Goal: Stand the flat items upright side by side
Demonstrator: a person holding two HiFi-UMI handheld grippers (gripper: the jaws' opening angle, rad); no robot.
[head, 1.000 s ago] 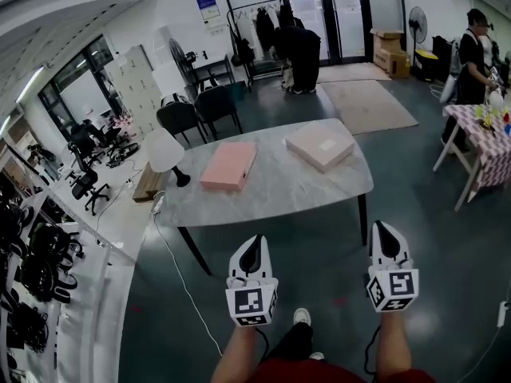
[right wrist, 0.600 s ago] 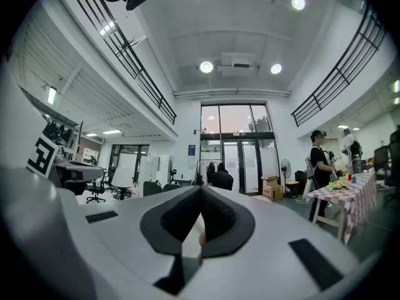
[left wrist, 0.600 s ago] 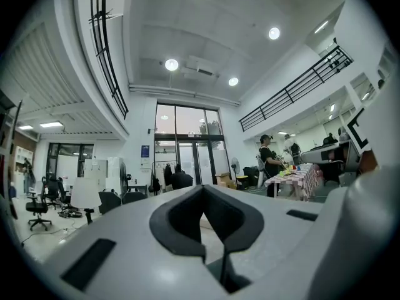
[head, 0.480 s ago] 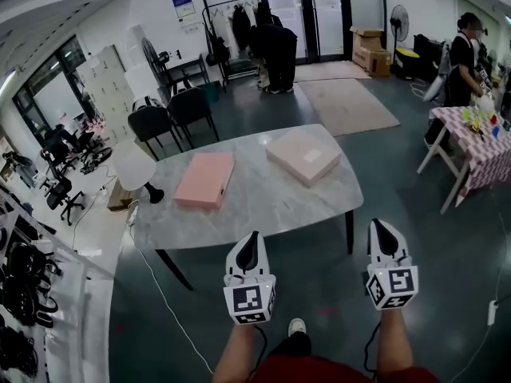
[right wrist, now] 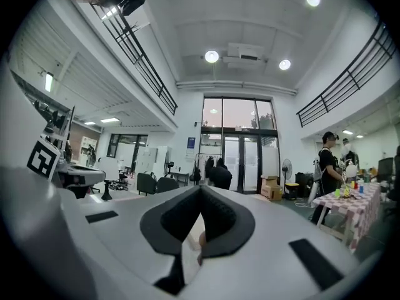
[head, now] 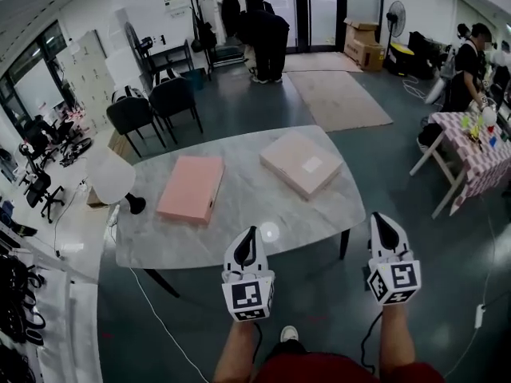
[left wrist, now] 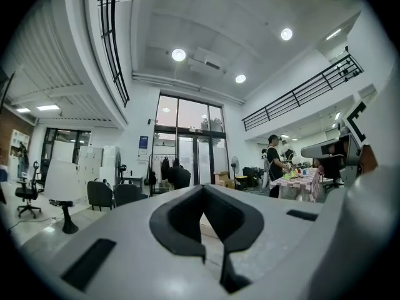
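Note:
Two flat boxes lie on the grey marble table [head: 239,238]: a pink box [head: 190,189] at the left and a beige box [head: 302,163] with a white label at the right, apart from each other. My left gripper [head: 250,234] points level at the table, its tip over the near edge, short of the pink box. In the left gripper view, the left gripper [left wrist: 203,189] has its jaws together and holds nothing. My right gripper [head: 378,218] hangs over the floor off the table's near right corner. In its own view the right gripper [right wrist: 200,189] is shut and empty.
A white lamp [head: 110,178] stands on the table's left end. Black chairs [head: 152,106] stand beyond the table, with a rug [head: 339,98] further back. A person [head: 467,62] stands at a checked table [head: 467,130] on the right. Another person [head: 267,34] bends by the clothes rack.
Both grippers have moved forward towards the table. The table and its two boxes now lie nearer and lower in the head view, and the left gripper's tip has reached the near edge.

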